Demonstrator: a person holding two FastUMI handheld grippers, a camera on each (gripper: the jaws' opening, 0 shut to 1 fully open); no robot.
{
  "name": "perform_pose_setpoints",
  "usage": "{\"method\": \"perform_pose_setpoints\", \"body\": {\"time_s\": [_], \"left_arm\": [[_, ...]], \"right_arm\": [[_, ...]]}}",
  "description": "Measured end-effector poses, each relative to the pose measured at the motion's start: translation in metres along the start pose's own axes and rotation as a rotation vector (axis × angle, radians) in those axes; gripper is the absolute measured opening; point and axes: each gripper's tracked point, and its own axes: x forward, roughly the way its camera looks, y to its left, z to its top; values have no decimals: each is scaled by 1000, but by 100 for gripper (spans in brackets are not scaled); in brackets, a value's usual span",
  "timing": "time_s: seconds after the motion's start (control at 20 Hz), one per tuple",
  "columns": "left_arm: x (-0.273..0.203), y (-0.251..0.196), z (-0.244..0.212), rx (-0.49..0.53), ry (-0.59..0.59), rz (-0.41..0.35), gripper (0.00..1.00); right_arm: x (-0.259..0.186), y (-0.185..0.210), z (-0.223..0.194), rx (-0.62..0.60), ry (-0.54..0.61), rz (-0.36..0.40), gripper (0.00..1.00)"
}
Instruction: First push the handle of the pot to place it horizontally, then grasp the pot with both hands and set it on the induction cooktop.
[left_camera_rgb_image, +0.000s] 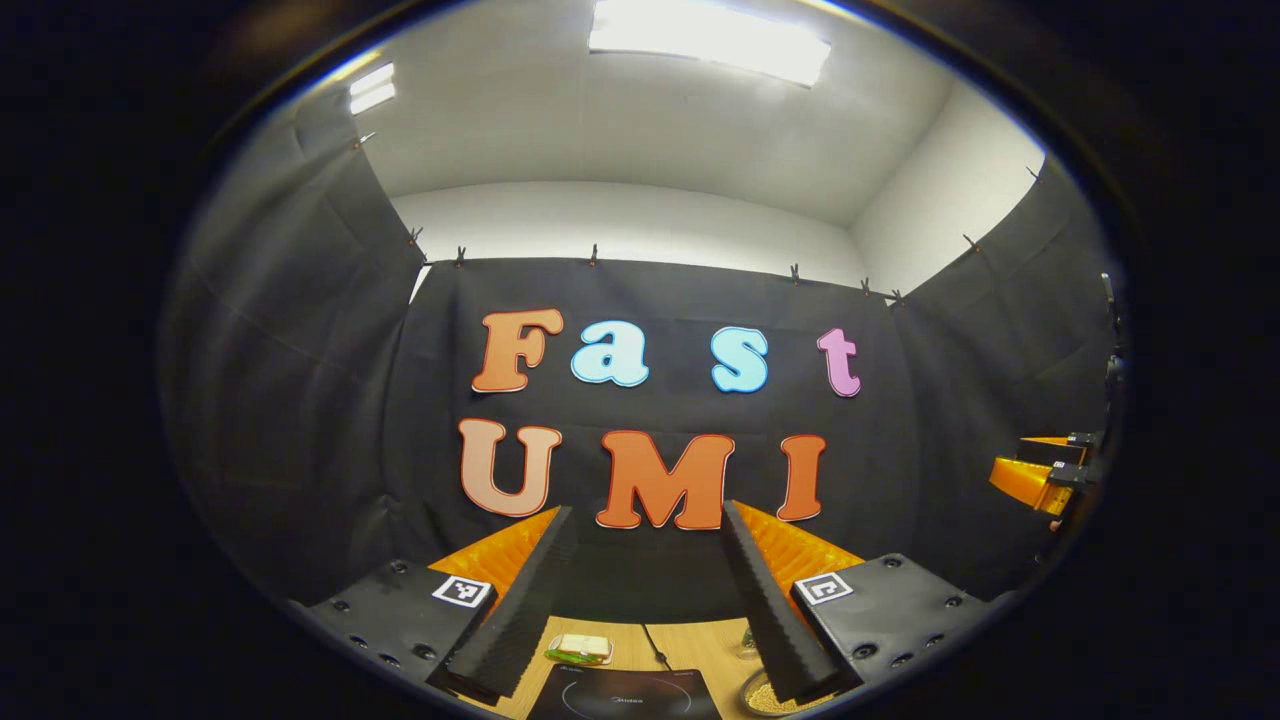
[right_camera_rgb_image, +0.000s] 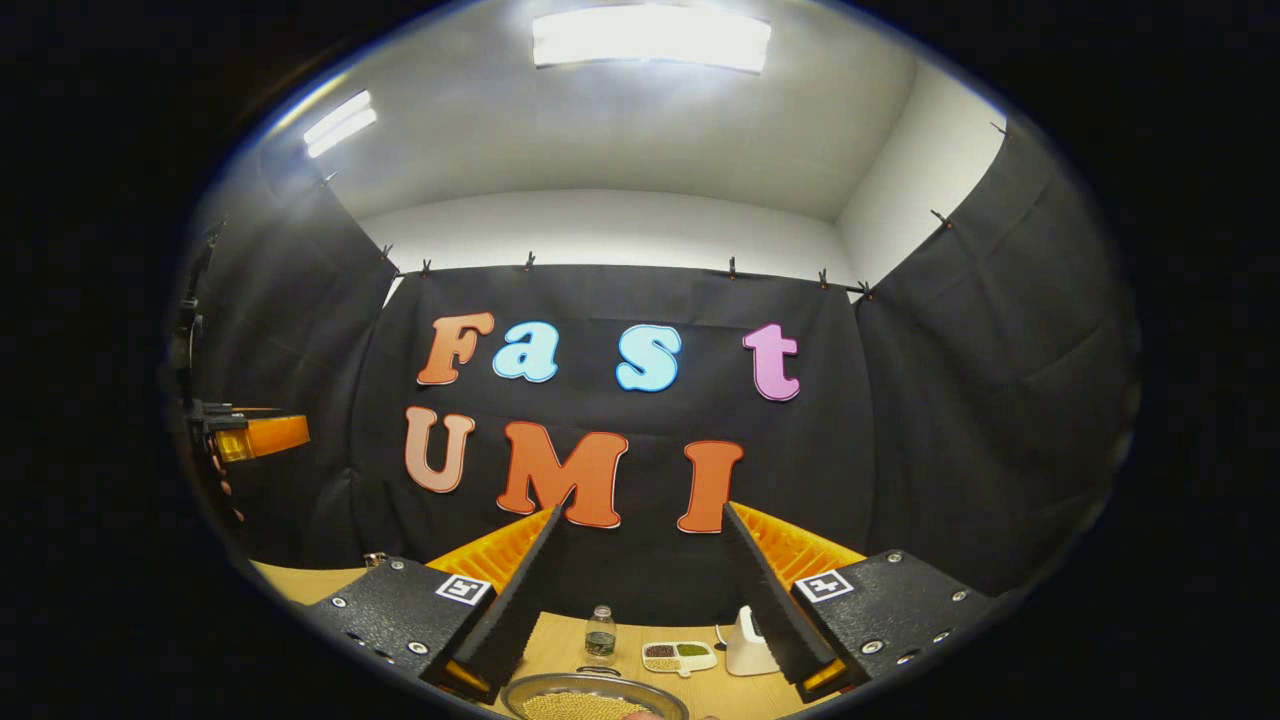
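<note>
The pot (right_camera_rgb_image: 595, 700) sits low in your right gripper view, right at the bottom edge between the fingers, a shiny round rim with pale grains heaped inside. In your left gripper view a sliver of the same grain-filled rim shows by the right finger. Its handle can't be made out, so you can't yet judge which way it points.

The induction cooktop (left_camera_rgb_image: 625, 693) lies flat and dark on the bench (left_camera_rgb_image: 700, 645) just beside the pot, directly ahead of your left gripper (left_camera_rgb_image: 640, 580). That closeness makes sense: the lift you owe it should be short.

Your left gripper's fingers are spread wide with nothing between them. Your right gripper (right_camera_rgb_image: 640, 580) is the same, spread and empty. Both ride high and level, aimed at the booth wall more than the bench, which reads as a start pose before the handle push. Each gripper glimpses the other at the edge of its view.

Counting outward: one pot, one cooktop, one cord (left_camera_rgb_image: 655, 648) running to the cooktop, one small packet (left_camera_rgb_image: 580, 648) behind it. Behind the pot stand one small bottle (right_camera_rgb_image: 600, 633), one divided dish (right_camera_rgb_image: 679, 656) with three fillings, and one white object (right_camera_rgb_image: 745, 645) partly hidden by your right finger.
</note>
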Motion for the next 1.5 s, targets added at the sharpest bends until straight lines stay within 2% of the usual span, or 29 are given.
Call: {"method": "perform_pose_setpoints", "body": {"time_s": [0.05, 0.5, 0.6, 0.7, 0.8, 1.0, 1.2, 1.35, 1.5], "left_arm": [[0, 0, 1, -4, -6, 0, 96], [4, -8, -9, 56, -14, 4, 95], [4, -10, -9, 74, -26, 0, 96], [3, 0, -9, 104, -49, 28, 99], [2, 3, -13, 111, -46, 39, 96], [1, 11, -15, 100, -47, 46, 96], [0, 17, -21, 90, -40, 53, 96], [-3, 23, -29, 87, -27, 61, 96], [-1, 30, -37, 81, -12, 68, 96]], "right_arm": [[0, -3, -2, 2, 4, -4, 97], [-9, -22, -43, 18, 78, -27, 95], [-10, -22, -59, 29, 114, -20, 95], [-12, -24, -79, 17, 156, -18, 95], [-14, -25, -100, 3, 210, -19, 95], [-21, -7, -149, 31, 350, 30, 93], [-32, 14, -195, 59, 503, 85, 85], [-42, 27, -224, 71, 593, 115, 70], [-55, 42, -252, 74, 688, 166, 60]]}}
